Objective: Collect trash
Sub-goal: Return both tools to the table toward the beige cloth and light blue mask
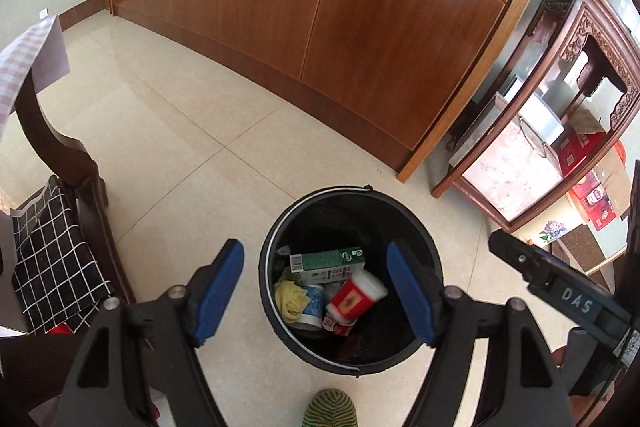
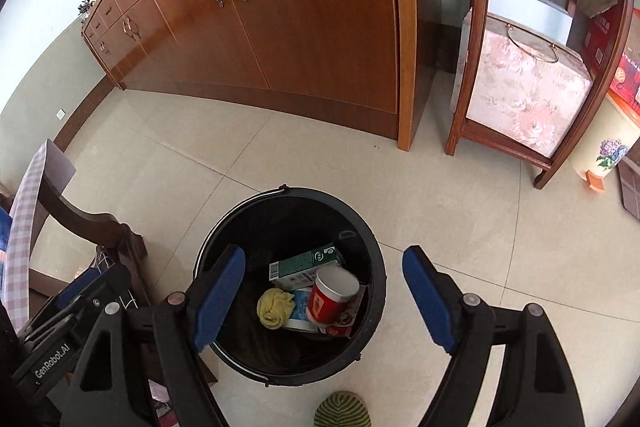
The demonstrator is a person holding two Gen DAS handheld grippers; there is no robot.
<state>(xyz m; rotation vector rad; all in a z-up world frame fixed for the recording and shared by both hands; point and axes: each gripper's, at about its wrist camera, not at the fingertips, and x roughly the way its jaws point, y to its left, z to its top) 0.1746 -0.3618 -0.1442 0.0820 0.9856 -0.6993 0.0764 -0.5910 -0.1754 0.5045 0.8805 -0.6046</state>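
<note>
trash sits deep in the round black bucket (image 1: 428,291) on the tile floor: a green box (image 1: 328,259), a red cup (image 1: 352,299), a soft yellow rag (image 1: 290,297), more half hidden underneath. left gripper (image 1: 316,291) and right gripper (image 2: 324,297) hang above, jaws apart, holding nothing.

both wrist views downward, sharing bucket (image 1: 424,247)
</note>
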